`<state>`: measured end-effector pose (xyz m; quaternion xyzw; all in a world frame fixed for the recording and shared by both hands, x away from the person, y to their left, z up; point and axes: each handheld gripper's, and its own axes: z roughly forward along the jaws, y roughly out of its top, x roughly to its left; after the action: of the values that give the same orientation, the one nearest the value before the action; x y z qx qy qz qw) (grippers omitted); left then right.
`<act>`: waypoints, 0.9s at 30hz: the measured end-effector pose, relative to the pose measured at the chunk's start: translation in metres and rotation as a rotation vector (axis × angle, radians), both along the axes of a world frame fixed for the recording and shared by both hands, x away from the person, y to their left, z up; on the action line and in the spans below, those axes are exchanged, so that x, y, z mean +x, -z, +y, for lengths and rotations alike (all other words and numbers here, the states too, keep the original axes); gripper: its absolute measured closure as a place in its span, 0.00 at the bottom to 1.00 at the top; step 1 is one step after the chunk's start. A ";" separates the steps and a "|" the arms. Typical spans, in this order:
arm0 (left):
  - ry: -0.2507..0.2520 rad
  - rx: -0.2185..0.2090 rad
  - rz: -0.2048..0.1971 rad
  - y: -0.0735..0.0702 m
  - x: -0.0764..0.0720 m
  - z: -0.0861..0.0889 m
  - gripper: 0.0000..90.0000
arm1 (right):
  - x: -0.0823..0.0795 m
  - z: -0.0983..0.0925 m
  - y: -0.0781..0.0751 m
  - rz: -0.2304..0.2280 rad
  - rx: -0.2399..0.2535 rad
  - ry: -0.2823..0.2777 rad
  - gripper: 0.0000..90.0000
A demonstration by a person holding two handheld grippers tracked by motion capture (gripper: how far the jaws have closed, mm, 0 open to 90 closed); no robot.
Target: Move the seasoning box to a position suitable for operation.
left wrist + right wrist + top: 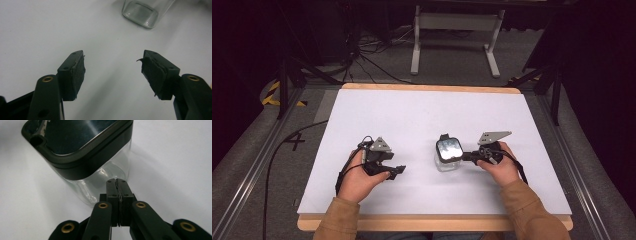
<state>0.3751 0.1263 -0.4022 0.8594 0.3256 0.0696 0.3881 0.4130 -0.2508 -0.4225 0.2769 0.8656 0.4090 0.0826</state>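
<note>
White worktop (412, 115) on a wood-edged frame in a dark room, high view: a clear square glass jar (448, 155) with a black rim stands near centre, the right hand-held gripper (464, 157) reaching left to its side from a low, level hand, the left hand-held gripper (398, 171) well apart at near left, wrist resting low. Left gripper view: jaws spread wide on nothing, jar base (141, 12) farther off. Right gripper view: jaws clenched together, empty, tips at the glass wall (100, 180); likely risk, a push from shut jaws sliding or tipping the jar.
</note>
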 end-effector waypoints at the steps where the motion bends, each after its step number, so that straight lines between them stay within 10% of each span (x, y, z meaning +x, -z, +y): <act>1: 0.008 0.005 0.000 0.000 0.001 0.000 0.39 | -0.002 0.001 0.000 -0.002 -0.006 -0.004 1.00; 22: 0.101 -0.027 -0.023 -0.011 0.017 -0.036 0.47 | -0.028 -0.020 -0.004 0.011 0.019 0.024 0.97; 27: 0.136 -0.137 -0.053 -0.027 0.022 -0.049 0.63 | -0.037 -0.033 -0.006 0.003 0.026 0.058 0.97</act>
<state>0.3976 0.0773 -0.3756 0.8488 0.2603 0.0433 0.4581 0.3763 -0.2836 -0.4167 0.3034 0.8520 0.4171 0.0897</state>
